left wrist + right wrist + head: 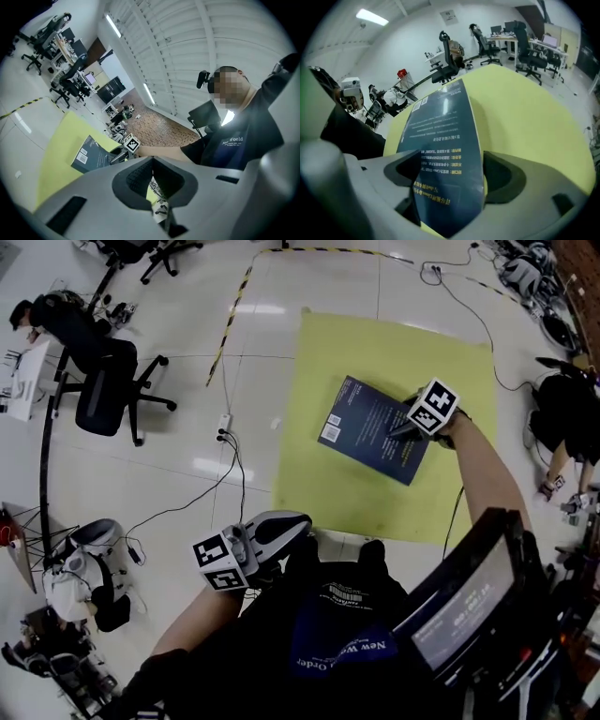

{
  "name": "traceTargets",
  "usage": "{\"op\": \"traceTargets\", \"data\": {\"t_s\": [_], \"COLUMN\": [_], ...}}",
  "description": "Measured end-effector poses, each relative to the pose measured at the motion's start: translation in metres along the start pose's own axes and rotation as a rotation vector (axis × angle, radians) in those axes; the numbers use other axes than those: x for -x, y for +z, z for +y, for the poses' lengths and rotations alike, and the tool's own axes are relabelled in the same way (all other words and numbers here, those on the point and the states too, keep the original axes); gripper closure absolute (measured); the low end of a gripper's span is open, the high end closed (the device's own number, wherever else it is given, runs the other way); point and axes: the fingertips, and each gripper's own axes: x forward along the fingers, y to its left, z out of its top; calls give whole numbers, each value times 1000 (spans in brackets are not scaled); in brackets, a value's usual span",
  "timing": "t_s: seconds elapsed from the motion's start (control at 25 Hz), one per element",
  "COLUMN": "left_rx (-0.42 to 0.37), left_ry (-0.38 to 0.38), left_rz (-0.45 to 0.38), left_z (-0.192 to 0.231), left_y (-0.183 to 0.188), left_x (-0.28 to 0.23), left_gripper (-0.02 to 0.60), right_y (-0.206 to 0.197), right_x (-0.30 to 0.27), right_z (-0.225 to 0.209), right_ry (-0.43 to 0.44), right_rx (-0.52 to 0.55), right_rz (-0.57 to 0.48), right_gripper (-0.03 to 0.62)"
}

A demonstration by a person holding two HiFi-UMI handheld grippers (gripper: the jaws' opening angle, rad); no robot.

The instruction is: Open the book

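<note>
A dark blue book [370, 427] lies closed on a yellow mat [375, 343] on the floor. My right gripper [398, 430] points down at the book's right side, its marker cube [433, 407] above it. In the right gripper view the book [445, 140] runs up between the jaws of the right gripper [450, 187]. They stand wide, with a gap between the right pad and the book's edge. My left gripper [302, 521] is held level near my body, away from the mat. In the left gripper view its tips [152, 161] meet with nothing between them. That view also shows the book [91, 154].
An office chair [117, 390] stands left of the mat, with cables [225, 474] and a power strip [223, 423] on the tiles between. Black-yellow tape [230, 315] runs along the mat's far left. A person [567, 418] is at the right edge. Gear [75, 568] sits at the lower left.
</note>
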Motion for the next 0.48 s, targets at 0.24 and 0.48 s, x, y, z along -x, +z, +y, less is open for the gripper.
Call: {"op": "traceTargets", "data": {"t_s": [0.24,0.48], "left_rx": [0,-26], "left_ry": [22,-6], "left_rz": [-26,-50], "left_z": [4,-3], "left_y": [0,13], "left_x": [14,14], "left_gripper": [575,575], "right_y": [16,33], "right_x": [39,80], "right_z": [3,62], "right_ry": [-246,-173], "right_rx": [205,250], "right_rz": [-61,-170], "right_gripper": [474,537]}}
